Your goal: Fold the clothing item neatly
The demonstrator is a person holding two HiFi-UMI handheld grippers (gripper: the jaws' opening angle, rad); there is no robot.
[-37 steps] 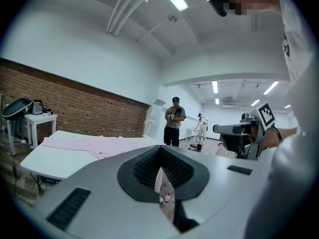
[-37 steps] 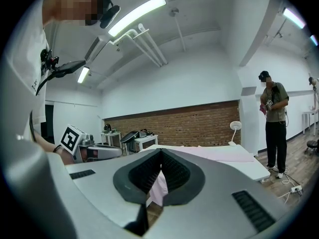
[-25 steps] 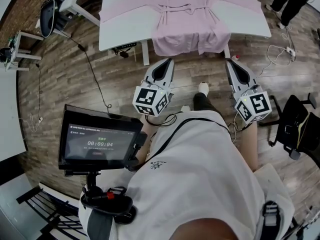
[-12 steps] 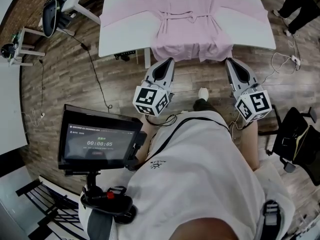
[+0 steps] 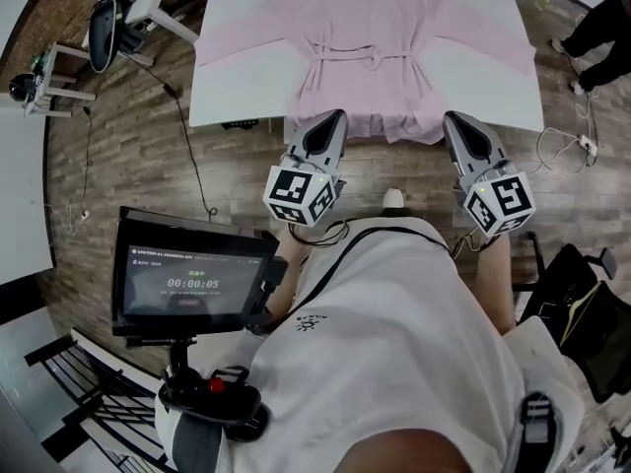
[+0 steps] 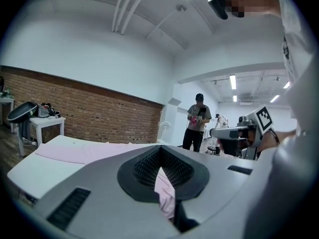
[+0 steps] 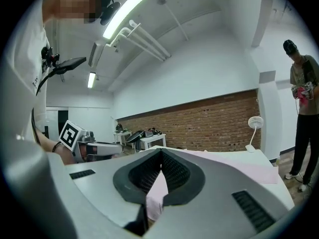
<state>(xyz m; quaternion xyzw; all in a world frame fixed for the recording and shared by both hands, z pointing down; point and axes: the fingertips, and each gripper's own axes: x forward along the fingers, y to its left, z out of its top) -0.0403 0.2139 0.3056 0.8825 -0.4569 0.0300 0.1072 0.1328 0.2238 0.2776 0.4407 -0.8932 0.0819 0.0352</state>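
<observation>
A pale pink robe (image 5: 370, 37) lies spread flat on the white table (image 5: 237, 77), its belt tied at the waist and its hem hanging over the near edge. My left gripper (image 5: 335, 116) is shut and empty, its tip just short of the hem's left part. My right gripper (image 5: 454, 118) is also shut and empty, by the hem's right corner. In the left gripper view the jaws (image 6: 160, 151) are together, with the pink robe (image 6: 75, 153) ahead. The right gripper view shows closed jaws (image 7: 160, 156) and the robe (image 7: 239, 168) beyond.
A screen on a stand (image 5: 192, 279) sits at my lower left. Cables (image 5: 187, 156) run over the wooden floor left of the table. Small white side tables with a bag (image 5: 108, 28) stand at the far left. A person (image 5: 606, 18) stands beyond the table's right end; a black chair (image 5: 582, 304) is at my right.
Both grippers have moved forward, side by side, up to the table's near edge. The table and robe now sit closer in the head view. The jaws stayed shut.
</observation>
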